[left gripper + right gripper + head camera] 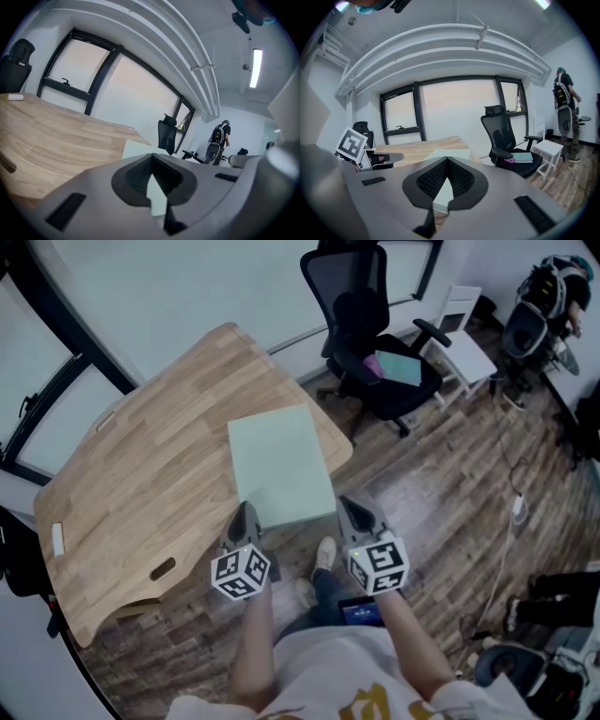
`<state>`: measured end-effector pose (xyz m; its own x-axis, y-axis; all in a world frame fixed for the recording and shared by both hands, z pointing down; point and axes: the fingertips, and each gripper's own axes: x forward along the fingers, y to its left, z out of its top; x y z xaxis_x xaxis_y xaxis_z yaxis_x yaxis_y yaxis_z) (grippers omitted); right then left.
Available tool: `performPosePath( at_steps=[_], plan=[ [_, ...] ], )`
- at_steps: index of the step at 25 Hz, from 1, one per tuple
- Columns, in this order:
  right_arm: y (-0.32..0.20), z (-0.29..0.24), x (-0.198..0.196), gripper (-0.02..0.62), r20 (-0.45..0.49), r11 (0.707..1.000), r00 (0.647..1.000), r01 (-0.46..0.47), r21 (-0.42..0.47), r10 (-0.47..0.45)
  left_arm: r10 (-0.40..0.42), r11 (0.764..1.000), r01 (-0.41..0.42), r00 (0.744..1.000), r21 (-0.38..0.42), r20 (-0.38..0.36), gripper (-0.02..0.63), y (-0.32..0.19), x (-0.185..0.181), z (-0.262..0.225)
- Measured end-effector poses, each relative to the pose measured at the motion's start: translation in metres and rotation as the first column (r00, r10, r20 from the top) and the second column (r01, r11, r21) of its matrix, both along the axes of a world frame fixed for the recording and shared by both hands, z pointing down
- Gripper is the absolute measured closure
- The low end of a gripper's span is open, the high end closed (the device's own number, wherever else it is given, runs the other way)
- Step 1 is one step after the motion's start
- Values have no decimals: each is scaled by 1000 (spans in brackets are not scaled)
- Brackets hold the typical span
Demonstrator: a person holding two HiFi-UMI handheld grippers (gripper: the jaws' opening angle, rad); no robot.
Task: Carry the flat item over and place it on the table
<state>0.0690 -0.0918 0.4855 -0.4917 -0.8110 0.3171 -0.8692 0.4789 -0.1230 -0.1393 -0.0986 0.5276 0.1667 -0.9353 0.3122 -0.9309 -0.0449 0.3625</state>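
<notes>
Flat item [281, 463]: a pale green, plain rectangular sheet, near corners clenched by left tongs [246, 518] and right tongs [353, 512].

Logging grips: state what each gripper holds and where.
Both hold the flat green board: left gripper at its near-left corner, right gripper at its near-right corner.

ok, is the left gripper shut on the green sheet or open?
Shut on it: left gripper jaws pinch the green sheet's near edge, no gap showing in its own view.
</notes>
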Motion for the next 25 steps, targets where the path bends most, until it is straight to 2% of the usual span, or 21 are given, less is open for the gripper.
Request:
performPosePath(
  at_steps=[6,9,18,25],
  plan=[
    [4,-6,-7,598,0,1000,1000,16,15,-16,49,998,-51,997,39,54,604,2,9,-20],
    [6,-9,-13,597,1,999,1000,27,28,-27,57,996,-60,997,70,46,604,4,8,-29],
    [11,-18,-24,597,-22,998,999,39,43,-38,109,990,-118,988,84,106,604,9,7,-43],
    [9,-31,-33,597,-20,996,999,41,74,-40,131,982,-141,988,127,85,604,10,5,-59]
  ],
)
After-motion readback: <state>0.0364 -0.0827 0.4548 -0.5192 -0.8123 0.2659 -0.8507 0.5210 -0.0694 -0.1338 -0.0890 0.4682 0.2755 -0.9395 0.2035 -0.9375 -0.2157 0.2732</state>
